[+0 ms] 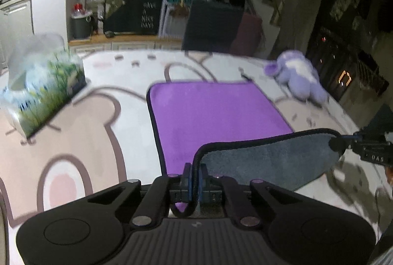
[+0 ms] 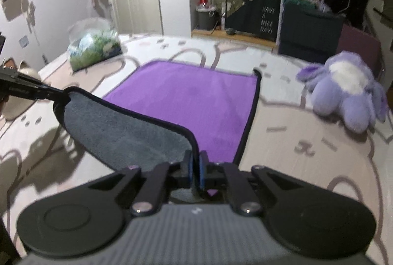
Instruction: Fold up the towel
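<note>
the towel (image 1: 216,112) is bright purple on its upper face and grey on the lifted underside, edged all round with a thin black trim. it lies on a cream cover (image 2: 307,142) printed with pale pink bear shapes in dull brown outline. the plush toy (image 2: 343,90) is lavender with a white patch, and the tissue pack (image 1: 46,90) shows green grass and white.

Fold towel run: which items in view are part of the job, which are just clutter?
In play:
- towel, purple face up, near edge lifted, grey underside showing
- left gripper, shut on one near corner
- right gripper, shut on the other near corner

Lying about:
- tissue pack
- purple plush toy
- patterned mat underneath
</note>
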{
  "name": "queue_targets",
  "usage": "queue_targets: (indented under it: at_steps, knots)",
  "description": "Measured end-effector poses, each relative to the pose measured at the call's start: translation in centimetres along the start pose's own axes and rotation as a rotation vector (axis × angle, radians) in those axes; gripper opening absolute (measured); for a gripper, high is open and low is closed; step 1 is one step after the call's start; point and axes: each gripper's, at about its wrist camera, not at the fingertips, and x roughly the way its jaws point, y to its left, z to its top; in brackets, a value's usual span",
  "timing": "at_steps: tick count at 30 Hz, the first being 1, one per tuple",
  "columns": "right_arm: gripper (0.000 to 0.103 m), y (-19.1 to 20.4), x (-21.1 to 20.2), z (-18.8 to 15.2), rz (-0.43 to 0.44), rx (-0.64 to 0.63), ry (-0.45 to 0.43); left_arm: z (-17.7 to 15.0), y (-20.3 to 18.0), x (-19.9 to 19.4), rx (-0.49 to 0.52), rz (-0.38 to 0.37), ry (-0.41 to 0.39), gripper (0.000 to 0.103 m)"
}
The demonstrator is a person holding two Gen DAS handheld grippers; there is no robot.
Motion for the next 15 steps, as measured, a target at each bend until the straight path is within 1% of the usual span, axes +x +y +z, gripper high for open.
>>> queue_targets:
  at_steps: [7,15]
  knots:
    - [0.006,-0.6,-0.3,3.6,-0.053,0.021,-0.103,3.4,-0.3,0.3,-0.012,0.043,-0.090,0.005]
    - [0.006,-1.6,1.5,6.9,-0.100,0.057,-0.156,6.5,0.2,2.4,-0.018,0.096,-0.136,0.005]
